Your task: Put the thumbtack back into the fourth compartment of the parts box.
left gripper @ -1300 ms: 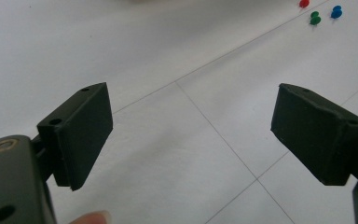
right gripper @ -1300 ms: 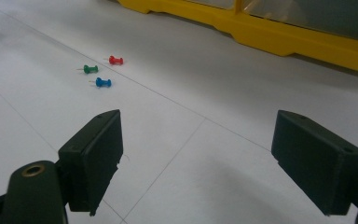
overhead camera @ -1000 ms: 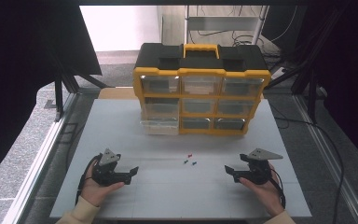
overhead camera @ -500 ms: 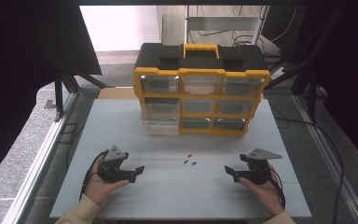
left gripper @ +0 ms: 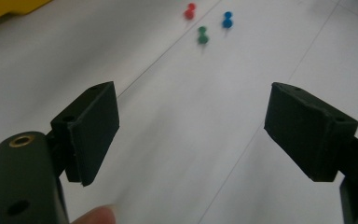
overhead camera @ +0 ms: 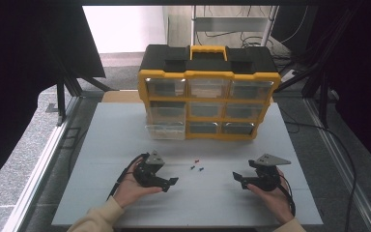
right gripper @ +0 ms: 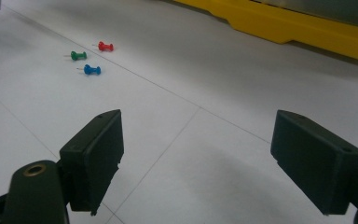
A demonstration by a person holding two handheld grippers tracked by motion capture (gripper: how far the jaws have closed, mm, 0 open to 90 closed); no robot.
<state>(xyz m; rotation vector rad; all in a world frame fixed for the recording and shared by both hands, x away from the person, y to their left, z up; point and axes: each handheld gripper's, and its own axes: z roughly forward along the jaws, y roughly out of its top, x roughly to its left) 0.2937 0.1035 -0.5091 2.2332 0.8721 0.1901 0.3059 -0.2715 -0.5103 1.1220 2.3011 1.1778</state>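
the left hand-held gripper [overhead camera: 170,182] had slid across the table [overhead camera: 106,145] toward the middle since the earlier frames, where it lay near the left edge; now it sat just left of the three pins, its tips aimed at them. its jaws had just been closing a little, yet they stood spread wide with nothing between them, only bare table. a fingertip [left gripper: 95,215] showed at the bottom of the left gripper view.

the right hand-held gripper [overhead camera: 237,179] lay where it had been before, in the right hand [overhead camera: 270,195] near the front edge, jaws spread and empty, pointing left toward the pins.

the pins had not shifted. the red pin [overhead camera: 196,161], green pin [overhead camera: 192,167] and blue pin [overhead camera: 201,169] lay close together but apart on the table, between the two grippers and a little nearer the left one, in front of the box. in the left gripper view the red pin [left gripper: 189,10], green pin [left gripper: 202,35] and blue pin [left gripper: 227,19] lay ahead of the open jaws, somewhat blurred. in the right gripper view the red pin [right gripper: 105,46], green pin [right gripper: 78,55] and blue pin [right gripper: 92,70] lay well off to the upper left, each on its side.

the yellow and black box [overhead camera: 207,72] with clear drawers stood at the back of the table as before; its lower left drawer [overhead camera: 164,130] stuck out a bit.

no brand, label or writing could be read anywhere.
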